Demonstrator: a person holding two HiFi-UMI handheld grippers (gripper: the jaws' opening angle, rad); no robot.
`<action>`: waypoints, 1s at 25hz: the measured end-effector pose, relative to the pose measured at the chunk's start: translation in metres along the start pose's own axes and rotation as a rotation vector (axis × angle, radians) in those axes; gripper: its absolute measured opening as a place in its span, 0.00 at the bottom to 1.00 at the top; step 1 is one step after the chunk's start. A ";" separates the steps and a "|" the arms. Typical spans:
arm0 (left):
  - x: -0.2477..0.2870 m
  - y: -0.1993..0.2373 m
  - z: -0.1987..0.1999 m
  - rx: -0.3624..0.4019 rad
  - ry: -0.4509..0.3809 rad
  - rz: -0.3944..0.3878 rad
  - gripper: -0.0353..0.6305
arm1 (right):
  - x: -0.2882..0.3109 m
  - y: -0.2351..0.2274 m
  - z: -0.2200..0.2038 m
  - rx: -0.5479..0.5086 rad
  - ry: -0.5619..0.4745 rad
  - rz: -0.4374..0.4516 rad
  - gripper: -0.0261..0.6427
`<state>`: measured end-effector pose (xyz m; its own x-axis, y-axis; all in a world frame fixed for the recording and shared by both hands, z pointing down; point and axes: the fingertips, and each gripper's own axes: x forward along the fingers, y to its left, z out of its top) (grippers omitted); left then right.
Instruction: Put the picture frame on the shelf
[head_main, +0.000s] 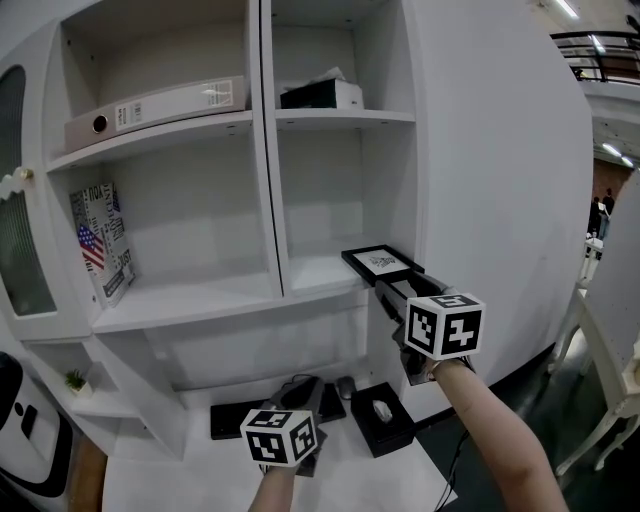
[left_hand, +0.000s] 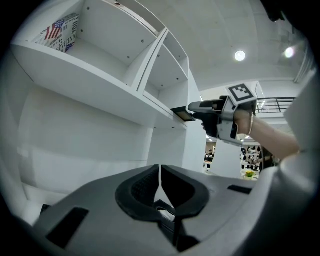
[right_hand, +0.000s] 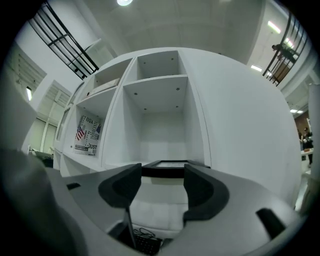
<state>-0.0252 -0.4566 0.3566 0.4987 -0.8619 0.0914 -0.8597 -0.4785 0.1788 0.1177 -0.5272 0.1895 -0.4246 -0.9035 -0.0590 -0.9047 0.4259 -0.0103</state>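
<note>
Head view, frame: the picture frame (head_main: 383, 262) lies flat at the front lip of the middle shelf (head_main: 312, 272), in the right compartment. Its near corner seems to hang a little past the edge.
Head view, right hand: the right gripper (head_main: 388, 287) is held level, its tips just at the frame's near edge, with the forearm (head_main: 490, 420) reaching in from the lower right.
Left gripper view, left hand: the left gripper (left_hand: 159, 174) is clenched on nothing. It sits low and level, well apart from the frame.
Left gripper view, frame: seen side-on, the frame juts out from the shelf lip toward the right gripper's tips.
Right gripper view, jaws: spread and released. The frame's near edge runs across the gap and on behind both pads, so nothing is pinched. Whether the tips touch it I cannot tell.
Step in hand: probably seating the frame. Push squarely and level with the tips toward the far wall until nothing overhangs. Then back straight out so the frame is not dragged.
</note>
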 end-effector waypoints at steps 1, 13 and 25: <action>0.001 0.001 0.000 -0.002 0.000 0.001 0.09 | 0.002 -0.001 0.000 -0.003 0.000 -0.005 0.41; 0.007 0.018 -0.003 -0.022 0.010 0.018 0.09 | 0.027 -0.011 -0.005 0.050 0.000 -0.016 0.41; 0.009 0.023 -0.003 -0.028 0.011 0.028 0.09 | 0.033 -0.007 -0.008 0.063 -0.024 -0.009 0.41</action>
<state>-0.0397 -0.4749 0.3649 0.4754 -0.8732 0.1071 -0.8701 -0.4488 0.2036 0.1092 -0.5604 0.1953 -0.4147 -0.9062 -0.0826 -0.9043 0.4205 -0.0741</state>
